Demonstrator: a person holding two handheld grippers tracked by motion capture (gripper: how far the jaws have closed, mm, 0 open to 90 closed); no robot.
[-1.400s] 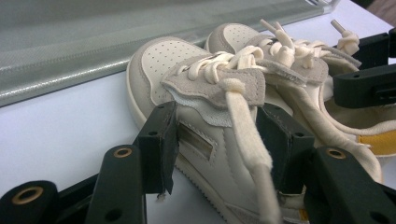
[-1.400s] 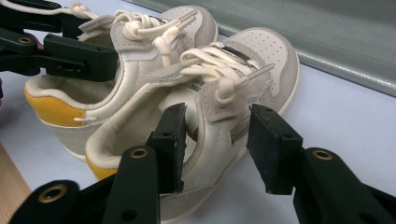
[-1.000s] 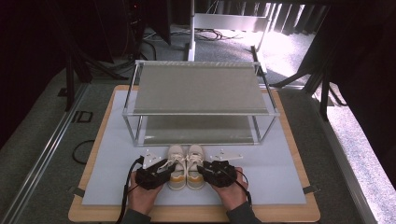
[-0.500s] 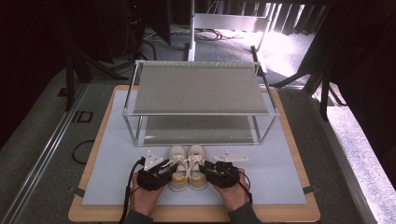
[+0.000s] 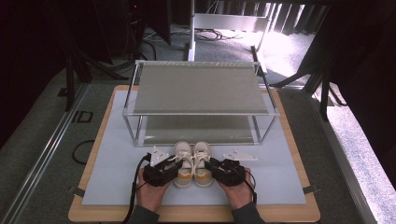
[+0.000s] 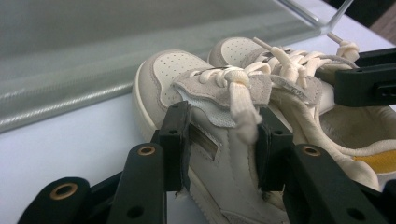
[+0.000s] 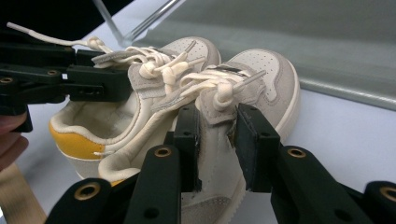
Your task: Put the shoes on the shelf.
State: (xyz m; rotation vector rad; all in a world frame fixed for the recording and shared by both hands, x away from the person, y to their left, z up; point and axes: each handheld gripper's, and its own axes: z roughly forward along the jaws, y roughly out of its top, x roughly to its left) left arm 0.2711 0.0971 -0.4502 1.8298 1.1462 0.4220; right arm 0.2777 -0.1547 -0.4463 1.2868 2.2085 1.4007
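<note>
1. The wooden surface (image 5: 289, 215) carries a pale grey mat (image 5: 112, 172) over most of its top.
2. A two-tier shelf (image 5: 198, 88) with a metal frame stands on the mat's far half.
3. A pair of cream shoes (image 5: 192, 163) sits side by side on the mat, just before the shelf.
</note>
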